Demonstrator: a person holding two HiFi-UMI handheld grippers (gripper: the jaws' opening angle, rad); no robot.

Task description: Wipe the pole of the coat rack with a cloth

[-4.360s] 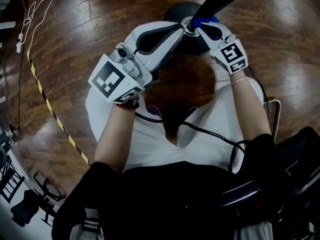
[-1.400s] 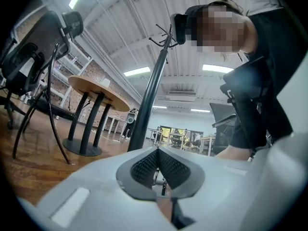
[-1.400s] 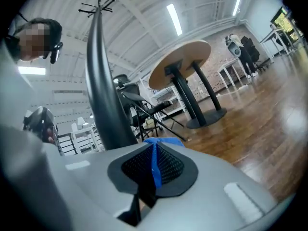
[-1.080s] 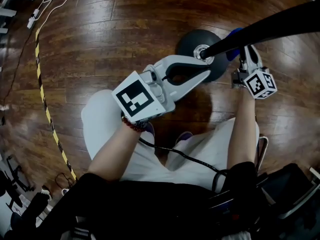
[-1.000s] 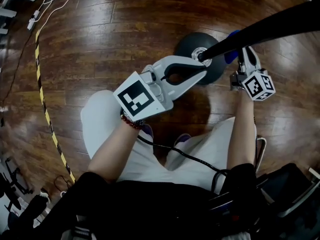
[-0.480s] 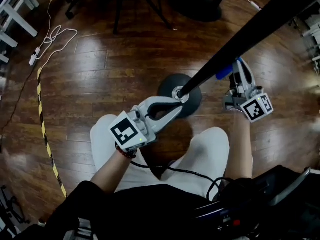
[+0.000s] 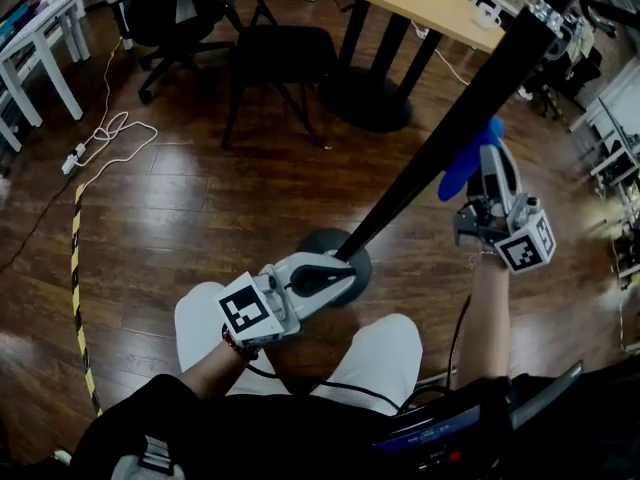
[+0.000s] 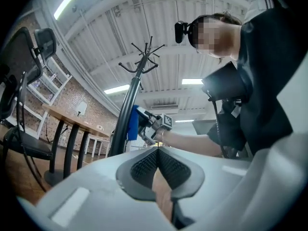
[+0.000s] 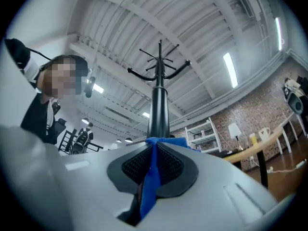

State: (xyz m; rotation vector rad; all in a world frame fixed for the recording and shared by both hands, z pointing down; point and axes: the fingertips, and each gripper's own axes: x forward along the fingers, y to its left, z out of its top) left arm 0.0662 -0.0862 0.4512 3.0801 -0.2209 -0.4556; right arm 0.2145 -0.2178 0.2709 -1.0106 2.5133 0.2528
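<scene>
Blue cloth [image 9: 151, 179] pinched in right gripper [image 9: 155, 147], pole [image 9: 159, 105] just beyond its tips. Left gripper [image 8: 158, 150] closed empty, pole beside it. Risk: friction on the pole drags the cloth out while rubbing.

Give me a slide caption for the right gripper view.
Right claw shut on a blue cloth, held at the black coat-rack pole.

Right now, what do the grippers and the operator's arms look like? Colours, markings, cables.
Both the left gripper and right gripper have light grey moulded shells, black ribbed pads, and a cube carrying black-and-white square markers. A black cable runs by the right forearm. Black sleeves, forearms bare; beaded bracelet on the left wrist.
</scene>
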